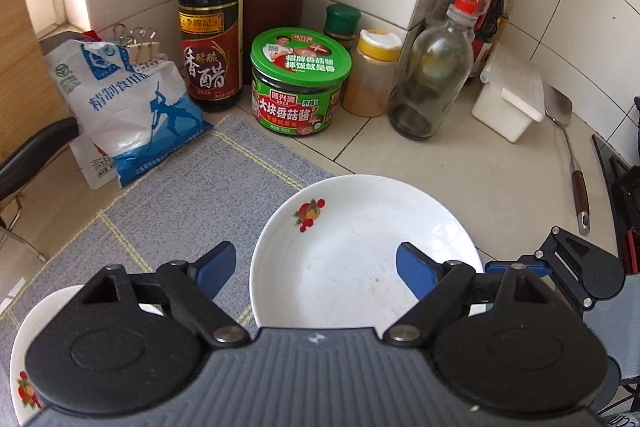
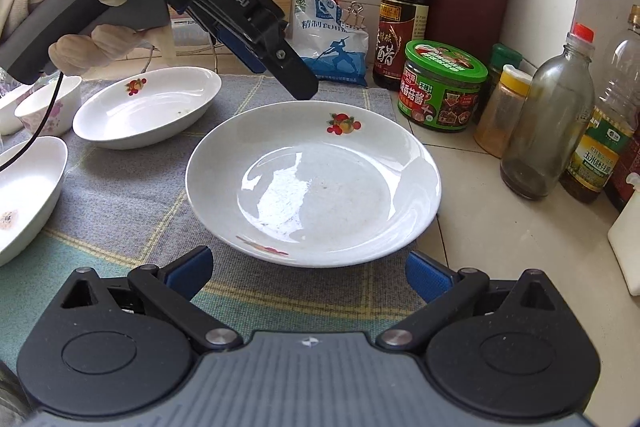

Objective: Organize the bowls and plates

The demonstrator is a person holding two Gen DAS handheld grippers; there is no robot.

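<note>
Both grippers stand open and empty over the grey mat [image 2: 120,195]. Left gripper [image 1: 316,269], gripped by a gloved hand [image 2: 76,7], slants down above the far rim of the white plate [image 2: 316,183]. Right gripper [image 2: 308,273] hangs just near of that plate. Farther left sit a second plate [image 2: 148,107] and a small floral bowl [image 2: 50,111].

"GenRobot.AI" on left tongs [image 2: 298,79]; "香醋" on bottle [image 1: 210,27].
</note>
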